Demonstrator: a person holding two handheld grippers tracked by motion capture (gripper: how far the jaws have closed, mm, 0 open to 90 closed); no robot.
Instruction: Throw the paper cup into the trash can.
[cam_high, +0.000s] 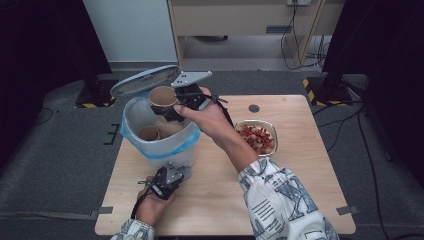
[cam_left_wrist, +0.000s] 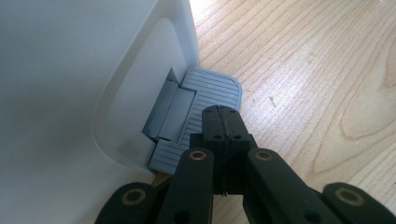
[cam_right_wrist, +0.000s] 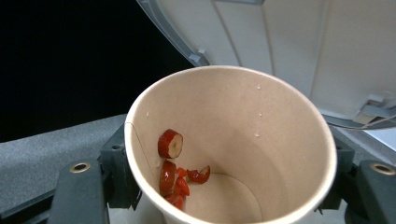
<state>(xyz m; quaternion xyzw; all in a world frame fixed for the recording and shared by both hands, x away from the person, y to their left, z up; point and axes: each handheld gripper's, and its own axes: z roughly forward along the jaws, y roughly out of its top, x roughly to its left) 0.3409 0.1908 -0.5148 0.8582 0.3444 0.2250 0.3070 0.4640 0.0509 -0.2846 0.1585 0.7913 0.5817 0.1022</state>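
Note:
A white pedal bin (cam_high: 131, 114) with a blue liner stands on the table's left part, its grey lid (cam_high: 142, 80) raised. My right gripper (cam_high: 171, 104) is shut on a brown paper cup (cam_high: 162, 96) and holds it tilted above the bin's mouth. In the right gripper view the cup (cam_right_wrist: 261, 140) sits between the jaws of my right gripper (cam_right_wrist: 229, 177), with a few red fruit pieces (cam_right_wrist: 170, 144) stuck inside. My left gripper (cam_left_wrist: 223, 114) is shut, empty, its tips resting on the bin's grey ribbed pedal (cam_left_wrist: 212, 88). In the high view the left gripper (cam_high: 176, 172) sits at the bin's base.
Other paper cups (cam_high: 150, 132) lie inside the bin. A foil bowl (cam_high: 255, 122) of red and pale fruit pieces stands on the wooden table (cam_high: 300, 165) right of my right forearm. The bin's white wall (cam_left_wrist: 70, 93) is close on the left gripper's left.

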